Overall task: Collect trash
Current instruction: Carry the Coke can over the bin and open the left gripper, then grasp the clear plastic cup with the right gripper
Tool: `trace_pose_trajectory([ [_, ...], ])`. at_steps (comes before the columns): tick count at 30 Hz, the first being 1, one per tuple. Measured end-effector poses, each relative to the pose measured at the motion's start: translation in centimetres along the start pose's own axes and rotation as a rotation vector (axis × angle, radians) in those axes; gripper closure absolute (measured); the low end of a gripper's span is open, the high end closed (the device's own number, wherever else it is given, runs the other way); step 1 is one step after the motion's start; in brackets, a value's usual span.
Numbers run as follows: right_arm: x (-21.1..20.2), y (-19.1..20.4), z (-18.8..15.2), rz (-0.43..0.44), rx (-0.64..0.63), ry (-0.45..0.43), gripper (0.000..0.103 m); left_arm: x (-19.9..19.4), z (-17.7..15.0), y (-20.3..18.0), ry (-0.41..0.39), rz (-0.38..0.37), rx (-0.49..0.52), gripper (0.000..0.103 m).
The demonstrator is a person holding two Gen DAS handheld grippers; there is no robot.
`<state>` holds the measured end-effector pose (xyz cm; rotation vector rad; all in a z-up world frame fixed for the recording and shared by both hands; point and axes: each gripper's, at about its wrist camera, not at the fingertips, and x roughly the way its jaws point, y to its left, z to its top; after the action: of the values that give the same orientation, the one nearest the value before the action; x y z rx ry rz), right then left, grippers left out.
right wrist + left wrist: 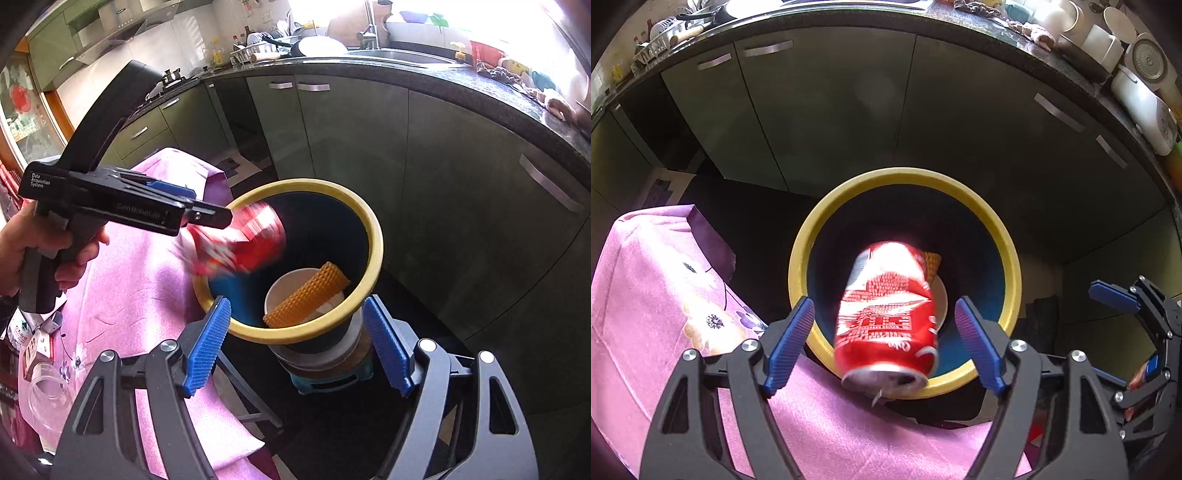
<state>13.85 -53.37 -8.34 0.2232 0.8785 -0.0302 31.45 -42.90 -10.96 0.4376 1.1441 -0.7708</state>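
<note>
Red can [886, 317] blurred over yellow-rimmed bin [812, 236], between wide left claw [882, 343], untouched, right claw [299, 343] wide, empty.

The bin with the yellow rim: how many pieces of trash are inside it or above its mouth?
3: red can at the mouth, paper cup inside, orange sleeve in that cup. More may be hidden.

Left gripper [884, 341] jaws apart; right gripper [297, 345] likewise.

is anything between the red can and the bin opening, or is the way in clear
Nothing visible blocks it. The red can is loose between the open left claw pads, blurred, right over the yellow-rimmed bin. Inside, a paper cup and an orange corrugated piece lie low on the far side, leaving room.
</note>
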Motion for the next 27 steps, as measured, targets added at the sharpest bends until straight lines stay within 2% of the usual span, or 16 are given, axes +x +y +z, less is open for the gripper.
trace_pose_trajectory([
  [3, -0.1, 0.1, -0.1, 0.003, -0.002, -0.001, 0.028, -1.2, -0.5, -0.1, -0.02, -0.008, 0.0, 0.027],
  [8, -0.2, 1.0, -0.4, 0.024, -0.016, 0.002, 0.028, -6.1, -3.1, 0.5, -0.137, -0.06, -0.024, 0.027],
  [10, -0.1, 1.4, -0.5, 0.032, -0.026, 0.009, 0.028, -8.8, -5.0, 0.8, -0.203, -0.073, -0.034, 0.024],
  [16, 0.5, 4.3, -0.9, 0.1, -0.086, 0.036, 0.028, -15.8, -12.1, 1.9, -0.365, -0.04, -0.09, 0.016],
  [19, 0.5, 7.1, -1.2, 0.175, -0.159, 0.059, 0.028, -18.8, -16.3, 2.8, -0.421, -0.038, -0.142, 0.014],
  [21, 0.2, 9.2, -1.5, 0.256, -0.222, 0.076, 0.028, -20.4, -18.8, 3.2, -0.453, -0.02, -0.164, 0.014],
  [23, -0.4, 11.5, -1.8, 0.355, -0.292, 0.092, 0.028, -22.0, -21.4, 3.5, -0.49, 0.01, -0.192, 0.013],
  [27, -2.0, 15.4, -2.8, 0.488, -0.39, 0.112, 0.028, -24.1, -25.6, 3.7, -0.527, 0.066, -0.249, 0.012],
])
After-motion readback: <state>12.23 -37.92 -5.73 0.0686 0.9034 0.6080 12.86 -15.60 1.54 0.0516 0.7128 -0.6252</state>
